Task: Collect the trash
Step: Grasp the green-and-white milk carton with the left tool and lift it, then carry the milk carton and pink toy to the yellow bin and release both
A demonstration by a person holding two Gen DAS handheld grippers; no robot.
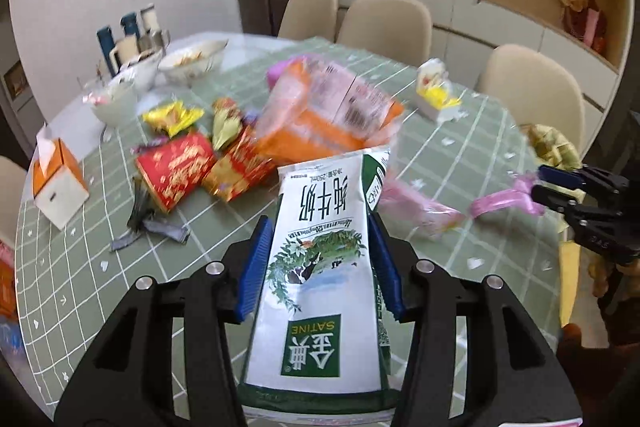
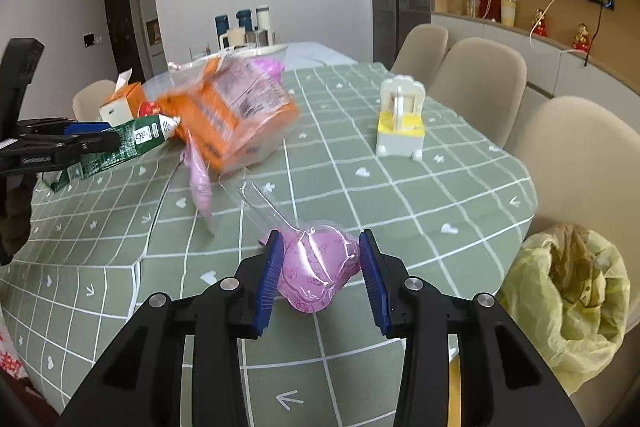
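Observation:
My left gripper (image 1: 318, 259) is shut on a white and green milk carton (image 1: 320, 287), held above the table; it also shows in the right wrist view (image 2: 132, 143). My right gripper (image 2: 322, 275) is shut on a pink plastic bag handle (image 2: 316, 271) at the table's near edge. The pink bag stretches to an orange package (image 2: 228, 115) wrapped in it, also in the left wrist view (image 1: 320, 115). Red wrappers (image 1: 176, 167) and yellow wrappers (image 1: 172, 117) lie on the green checked tablecloth (image 1: 460, 163).
An orange tissue box (image 1: 58, 183) and bowls (image 1: 192, 61) stand at the left. A yellow and white holder (image 2: 400, 123) stands on the right. A yellow-green trash bag (image 2: 568, 291) hangs by the chairs (image 2: 480, 87).

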